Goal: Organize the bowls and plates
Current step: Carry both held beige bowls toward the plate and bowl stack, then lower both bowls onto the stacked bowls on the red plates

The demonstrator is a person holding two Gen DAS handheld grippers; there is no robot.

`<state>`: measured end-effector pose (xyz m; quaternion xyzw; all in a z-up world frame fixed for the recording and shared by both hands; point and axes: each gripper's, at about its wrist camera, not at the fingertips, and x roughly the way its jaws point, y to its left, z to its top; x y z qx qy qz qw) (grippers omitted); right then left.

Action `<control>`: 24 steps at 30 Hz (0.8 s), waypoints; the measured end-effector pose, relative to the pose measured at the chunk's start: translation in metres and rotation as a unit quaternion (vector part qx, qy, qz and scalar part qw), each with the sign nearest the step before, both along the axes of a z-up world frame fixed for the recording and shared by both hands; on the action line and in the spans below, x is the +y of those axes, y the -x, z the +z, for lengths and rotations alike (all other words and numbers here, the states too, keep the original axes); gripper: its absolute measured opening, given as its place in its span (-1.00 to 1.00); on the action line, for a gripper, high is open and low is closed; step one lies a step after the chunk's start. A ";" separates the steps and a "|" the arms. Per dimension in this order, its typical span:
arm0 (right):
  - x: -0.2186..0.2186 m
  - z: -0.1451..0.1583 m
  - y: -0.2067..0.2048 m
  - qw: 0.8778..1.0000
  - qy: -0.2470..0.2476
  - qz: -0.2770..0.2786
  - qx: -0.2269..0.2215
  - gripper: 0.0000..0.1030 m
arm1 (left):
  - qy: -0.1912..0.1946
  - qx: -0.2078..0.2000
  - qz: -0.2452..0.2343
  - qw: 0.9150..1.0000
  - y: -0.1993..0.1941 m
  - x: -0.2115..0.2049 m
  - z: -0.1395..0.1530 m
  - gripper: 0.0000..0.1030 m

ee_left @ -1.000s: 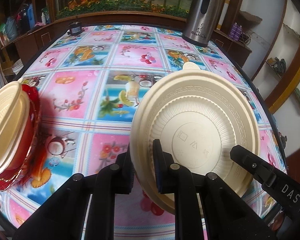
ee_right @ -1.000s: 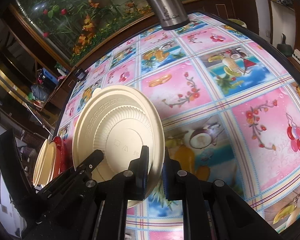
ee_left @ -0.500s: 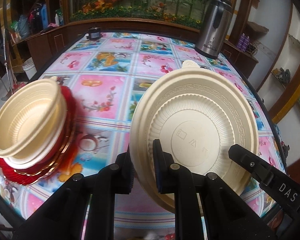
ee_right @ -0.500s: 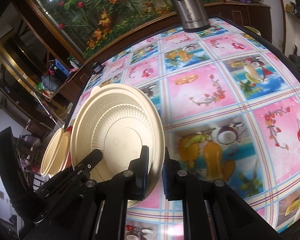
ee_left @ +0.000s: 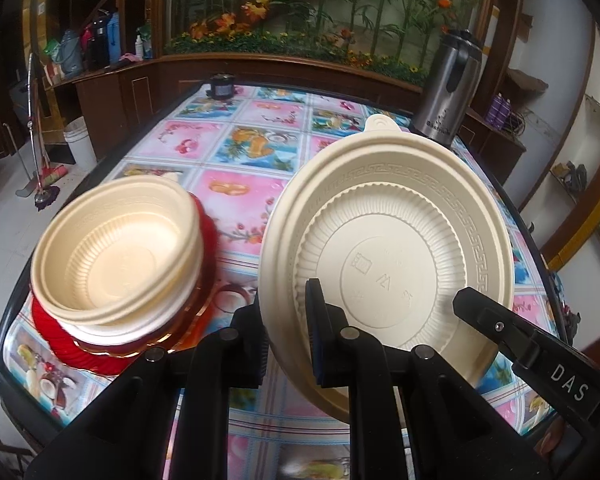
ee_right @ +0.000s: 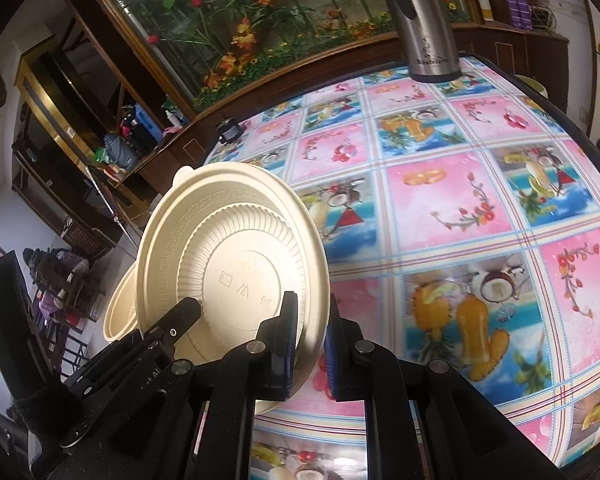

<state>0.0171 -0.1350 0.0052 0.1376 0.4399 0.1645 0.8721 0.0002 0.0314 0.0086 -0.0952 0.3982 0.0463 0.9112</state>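
Note:
A large cream plate hangs tilted above the table with its ribbed underside toward both cameras. My left gripper is shut on its left rim. My right gripper is shut on the opposite rim of the plate. In the left wrist view the right gripper reaches in at the plate's lower right. In the right wrist view the left gripper shows at the lower left. A stack of cream bowls sits on red plates at the table's left corner, left of the held plate.
The table has a pink and blue fruit-print cloth. At its far right stands a steel thermos jug, and a small dark jar sits at the far edge. A white bucket and a broom are on the floor to the left.
Both grippers have risen and drawn back with the plate between them. The bowl stack has come further into the left wrist view and now shows from above.

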 end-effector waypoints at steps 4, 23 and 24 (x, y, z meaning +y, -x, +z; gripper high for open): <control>0.012 0.006 0.000 1.000 0.001 0.013 -0.006 -0.77 | 0.001 -0.006 0.013 1.000 0.002 0.012 0.004 -0.73; 0.084 0.027 -0.007 0.997 0.006 0.079 -0.022 -0.77 | 0.005 -0.015 0.082 0.997 0.017 0.072 0.019 -0.73; 0.088 0.028 -0.007 0.996 0.007 0.083 -0.022 -0.77 | 0.006 -0.015 0.087 0.996 0.017 0.076 0.019 -0.73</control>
